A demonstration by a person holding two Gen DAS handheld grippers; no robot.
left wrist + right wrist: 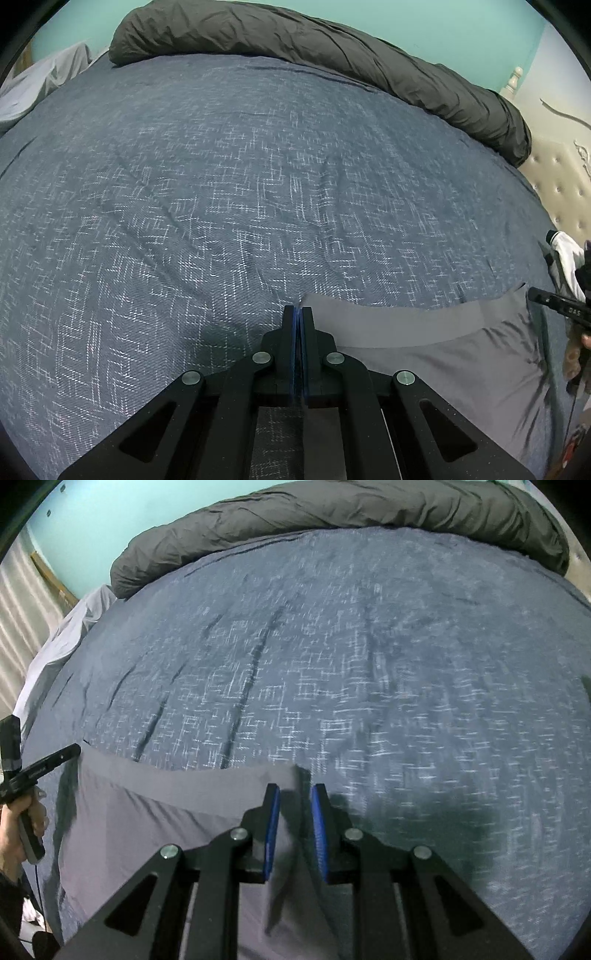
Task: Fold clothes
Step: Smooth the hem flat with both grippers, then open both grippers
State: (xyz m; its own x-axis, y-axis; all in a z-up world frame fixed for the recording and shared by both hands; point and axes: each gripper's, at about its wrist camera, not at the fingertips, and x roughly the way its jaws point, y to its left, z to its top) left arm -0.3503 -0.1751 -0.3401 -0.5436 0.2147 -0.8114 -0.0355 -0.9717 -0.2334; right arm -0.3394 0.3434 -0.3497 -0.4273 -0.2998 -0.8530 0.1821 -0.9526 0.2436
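- While the plain grey stretch-fabric garment (424, 343) lies spread flat on the dark blue woven bedspread (221, 203), both tools sit at its top band, one at each corner.
- Left gripper (298, 314): jaws pressed together, and the garment's corner edge runs right up into the tips, so it looks pinched there, though how much cloth is caught I cannot tell.
- Right gripper (294, 797): blue pads (272, 830) standing apart, with the garment's opposite corner rising between them; the pads do not seem to press the cloth, so I judge this side loose.
- From the right wrist view, the garment stretches away to the left of the jaws, as far as the left gripper's black tip, with a hand (18, 827) on its handle.
- Far beyond both grippers, a rumpled dark grey duvet (314, 48) lies rolled along the bed's far edge, well clear of the work.
- Progress, as I read it: early. The piece is laid out and smoothed, the waistband straight, but no fold shows in it yet.
- Left to do: get the right corner pinched, carry both corners over to double the cloth, then any further folds.
- A white and black garment (565, 254) waits off to the right of the left gripper, apparently unfolded.
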